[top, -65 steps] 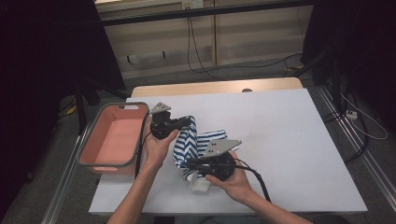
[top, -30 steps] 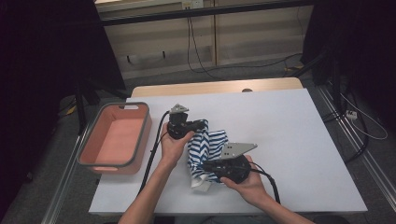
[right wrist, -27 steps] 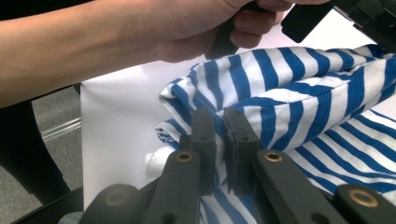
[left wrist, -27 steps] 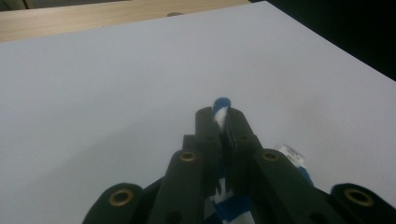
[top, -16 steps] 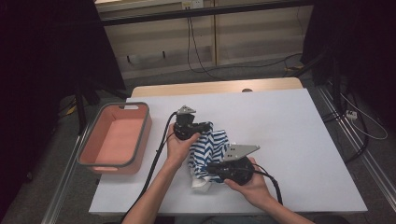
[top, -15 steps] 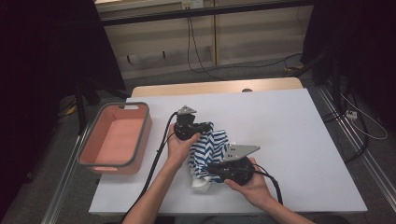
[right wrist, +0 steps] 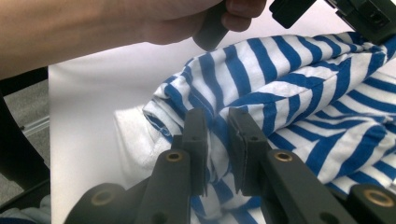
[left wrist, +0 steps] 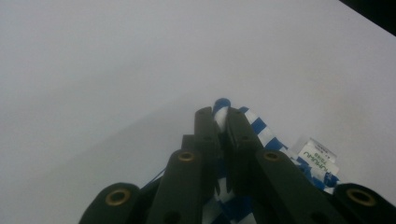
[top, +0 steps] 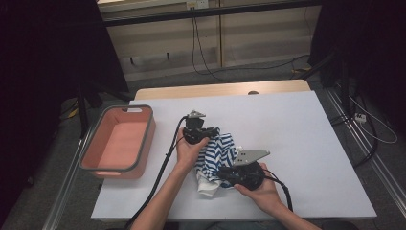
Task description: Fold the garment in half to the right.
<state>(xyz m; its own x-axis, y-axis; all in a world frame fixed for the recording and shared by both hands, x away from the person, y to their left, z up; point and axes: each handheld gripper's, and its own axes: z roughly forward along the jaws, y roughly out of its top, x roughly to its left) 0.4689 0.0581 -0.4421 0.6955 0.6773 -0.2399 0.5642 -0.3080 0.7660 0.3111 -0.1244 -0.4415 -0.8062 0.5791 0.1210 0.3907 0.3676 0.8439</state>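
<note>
A blue-and-white striped cloth [top: 218,148] lies bunched on the white table [top: 297,129]. My left gripper [top: 214,131] is at the cloth's far edge, and in the left gripper view it [left wrist: 222,114] is shut on a thin striped fold [left wrist: 261,133] beside a white label [left wrist: 317,156]. My right gripper [top: 219,172] comes at the cloth's near side from the right. In the right gripper view its jaws [right wrist: 218,116] have just been opening a little, with a ridge of the cloth [right wrist: 303,84] still pinched between them. A hand [right wrist: 116,23] and the other gripper show behind.
A salmon-coloured bin [top: 148,132] with a grey rim stands at the table's left edge, with nothing seen in it. Both grippers' cables trail back toward the near edge. Bare table [top: 311,158] spreads to the right of the cloth.
My left gripper has carried its fold of cloth rightward and slightly down, so the cloth is bunched tighter. The right gripper has shifted a little to the right.
</note>
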